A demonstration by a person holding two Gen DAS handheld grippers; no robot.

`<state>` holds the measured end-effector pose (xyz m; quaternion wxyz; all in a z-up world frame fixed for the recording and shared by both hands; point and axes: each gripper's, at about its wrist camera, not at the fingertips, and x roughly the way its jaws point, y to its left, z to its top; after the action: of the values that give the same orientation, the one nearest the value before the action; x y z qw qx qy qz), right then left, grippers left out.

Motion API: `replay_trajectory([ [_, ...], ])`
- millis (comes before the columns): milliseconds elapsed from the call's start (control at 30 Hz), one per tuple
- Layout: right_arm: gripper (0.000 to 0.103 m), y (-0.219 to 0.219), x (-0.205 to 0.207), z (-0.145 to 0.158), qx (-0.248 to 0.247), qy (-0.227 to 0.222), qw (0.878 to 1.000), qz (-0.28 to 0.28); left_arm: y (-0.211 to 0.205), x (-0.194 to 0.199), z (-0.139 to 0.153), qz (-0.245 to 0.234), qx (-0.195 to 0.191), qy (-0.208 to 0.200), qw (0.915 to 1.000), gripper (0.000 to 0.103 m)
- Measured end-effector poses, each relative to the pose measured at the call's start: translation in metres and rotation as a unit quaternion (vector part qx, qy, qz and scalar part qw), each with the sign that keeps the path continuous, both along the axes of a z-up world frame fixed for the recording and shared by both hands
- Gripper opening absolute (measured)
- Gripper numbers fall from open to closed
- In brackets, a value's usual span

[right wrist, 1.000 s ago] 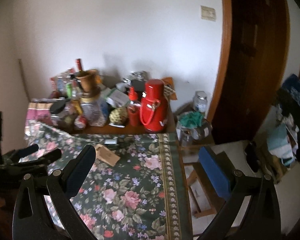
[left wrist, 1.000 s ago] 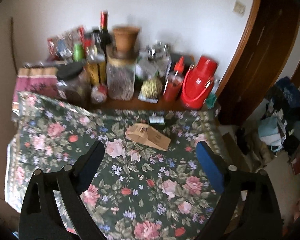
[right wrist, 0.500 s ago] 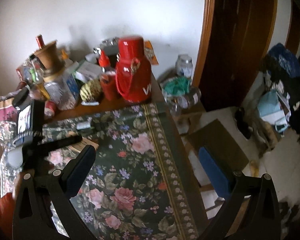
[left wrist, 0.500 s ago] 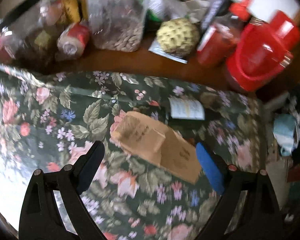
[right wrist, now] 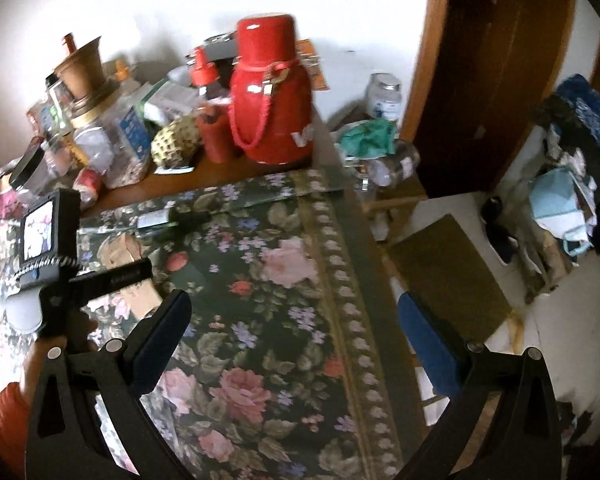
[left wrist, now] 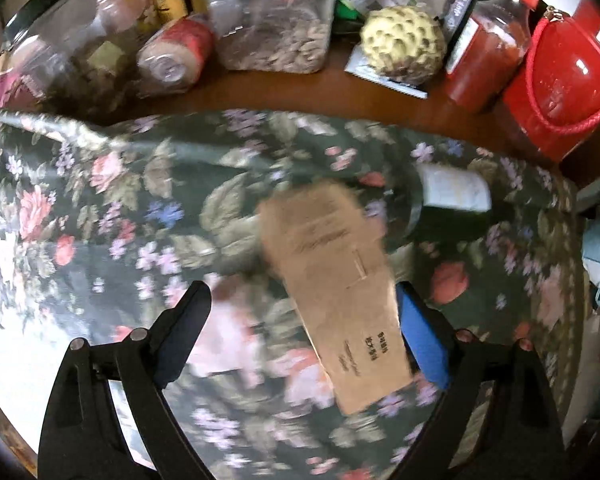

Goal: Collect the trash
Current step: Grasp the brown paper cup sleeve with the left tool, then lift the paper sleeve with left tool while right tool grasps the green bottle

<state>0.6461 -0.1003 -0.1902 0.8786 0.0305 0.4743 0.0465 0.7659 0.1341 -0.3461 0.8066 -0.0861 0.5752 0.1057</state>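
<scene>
Left hand-held gripper (left wrist: pixel 300 320) spread wide over the floral tablecloth (left wrist: pixel 112 216) on the counter (left wrist: pixel 284 92); flat brown paper bag (left wrist: pixel 336 284) lies on the cloth between its fingers, its near end just beside the blue pad (left wrist: pixel 422 340), contact unclear through blur. Right hand-held gripper (right wrist: pixel 294 320) also spread wide, holding nothing, above the cloth's bordered edge. Beyond the bag lies a dark bottle with white label (left wrist: pixel 454 190); red thermos (right wrist: pixel 270 96), sauce bottle (left wrist: pixel 486 44) and jars stand at the back.
</scene>
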Motion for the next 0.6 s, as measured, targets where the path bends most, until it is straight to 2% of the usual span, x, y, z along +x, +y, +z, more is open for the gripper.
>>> replay_trajectory([
  [133, 0.101, 0.023, 0.01, -0.001, 0.002, -0.01, 1.0, 0.026, 0.023, -0.011, 0.002, -0.009, 0.003, -0.014, 0.9998, 0.07],
  [200, 0.099, 0.033, 0.016, -0.002, 0.007, -0.011, 0.999, 0.038, 0.032, -0.013, 0.004, -0.017, -0.004, -0.024, 0.9996, 0.051],
  [233, 0.097, 0.041, 0.021, -0.003, 0.008, -0.01, 0.999, 0.05, 0.037, -0.014, 0.005, -0.027, -0.011, -0.029, 0.9992, 0.047],
  [400, 0.092, 0.079, 0.045, -0.01, 0.018, -0.007, 0.995, 0.101, 0.054, -0.014, 0.016, -0.086, -0.036, -0.056, 0.9941, 0.041],
  [500, 0.09, 0.106, 0.067, -0.017, 0.038, -0.003, 0.991, 0.126, 0.063, -0.02, 0.027, -0.102, -0.053, -0.074, 0.9906, 0.038],
  [600, 0.079, 0.125, 0.092, -0.032, 0.058, 0.024, 0.99, 0.127, 0.079, -0.027, 0.037, -0.106, -0.063, -0.085, 0.9887, 0.034],
])
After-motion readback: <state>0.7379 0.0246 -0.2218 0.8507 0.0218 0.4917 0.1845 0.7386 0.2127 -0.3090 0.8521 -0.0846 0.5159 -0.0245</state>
